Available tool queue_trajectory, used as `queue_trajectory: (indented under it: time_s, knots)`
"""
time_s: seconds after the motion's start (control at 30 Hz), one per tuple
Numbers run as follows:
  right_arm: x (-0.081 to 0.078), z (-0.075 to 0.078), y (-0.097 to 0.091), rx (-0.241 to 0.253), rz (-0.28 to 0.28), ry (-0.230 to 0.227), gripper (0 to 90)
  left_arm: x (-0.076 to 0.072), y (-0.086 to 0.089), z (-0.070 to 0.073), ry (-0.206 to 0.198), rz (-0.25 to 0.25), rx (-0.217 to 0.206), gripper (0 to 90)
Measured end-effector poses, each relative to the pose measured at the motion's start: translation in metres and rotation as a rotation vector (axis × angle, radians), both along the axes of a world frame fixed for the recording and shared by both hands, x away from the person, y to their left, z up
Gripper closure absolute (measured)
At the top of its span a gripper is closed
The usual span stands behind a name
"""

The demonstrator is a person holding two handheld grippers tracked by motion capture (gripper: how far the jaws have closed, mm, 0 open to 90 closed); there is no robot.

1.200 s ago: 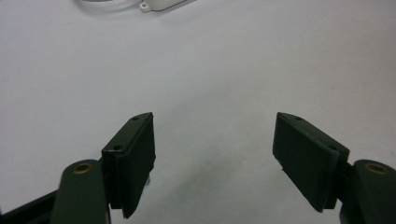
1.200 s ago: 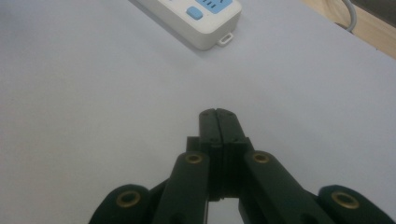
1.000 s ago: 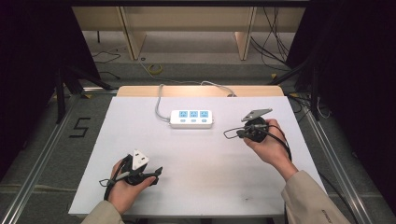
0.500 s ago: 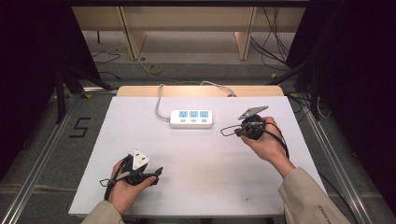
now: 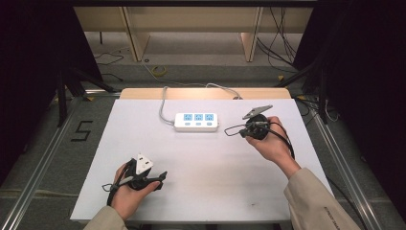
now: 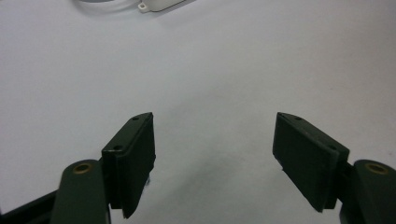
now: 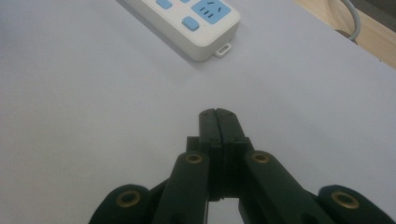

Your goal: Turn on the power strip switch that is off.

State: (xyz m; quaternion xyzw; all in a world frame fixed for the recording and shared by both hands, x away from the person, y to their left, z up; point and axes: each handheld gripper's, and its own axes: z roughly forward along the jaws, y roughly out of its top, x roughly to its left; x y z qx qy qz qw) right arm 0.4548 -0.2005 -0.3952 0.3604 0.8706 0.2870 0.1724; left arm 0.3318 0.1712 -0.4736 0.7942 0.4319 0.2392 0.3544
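A white power strip (image 5: 196,121) with blue sockets lies at the back middle of the white table (image 5: 215,187). My right gripper (image 5: 245,132) is just right of the strip and points toward it, a short gap away. In the right gripper view its jaws (image 7: 218,116) are pressed together with nothing between them, and the strip's end (image 7: 187,21) lies ahead. My left gripper (image 5: 160,176) rests low at the table's front left, pointing right. In the left gripper view it stands open (image 6: 215,158) over bare table, with a corner of the strip (image 6: 159,4) far ahead.
The strip's grey cable (image 5: 163,103) curves off the table's back edge, where a wooden board (image 5: 201,92) shows. Metal rails (image 5: 43,158) run along both sides of the table. Loose cables lie on the floor (image 5: 158,69) behind.
My right gripper has drifted a little left and back, closer to the power strip. The left gripper has stayed where it was.
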Motion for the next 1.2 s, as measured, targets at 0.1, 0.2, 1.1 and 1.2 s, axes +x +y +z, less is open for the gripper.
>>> queue_trajectory:
  time_s: [0.1, 0.2, 1.1, 1.2]
  knots:
    - [0.002, 0.0, 0.001, -0.002, -0.001, 0.001, 90.0, 0.0, 0.0, 0.0, 0.0, 0.0, 0.0, 29.7]
    - [0.004, 0.001, 0.001, -0.005, 0.0, 0.001, 90.0, 0.0, 0.0, 0.0, 0.0, -0.001, 0.0, 29.6]
    - [0.022, 0.003, 0.018, -0.018, 0.006, 0.006, 90.0, 0.0, -0.001, 0.0, 0.002, -0.005, 0.0, 29.7]
    - [0.023, 0.003, 0.019, -0.022, 0.007, 0.008, 90.0, 0.0, -0.001, 0.0, 0.002, -0.006, 0.001, 29.7]
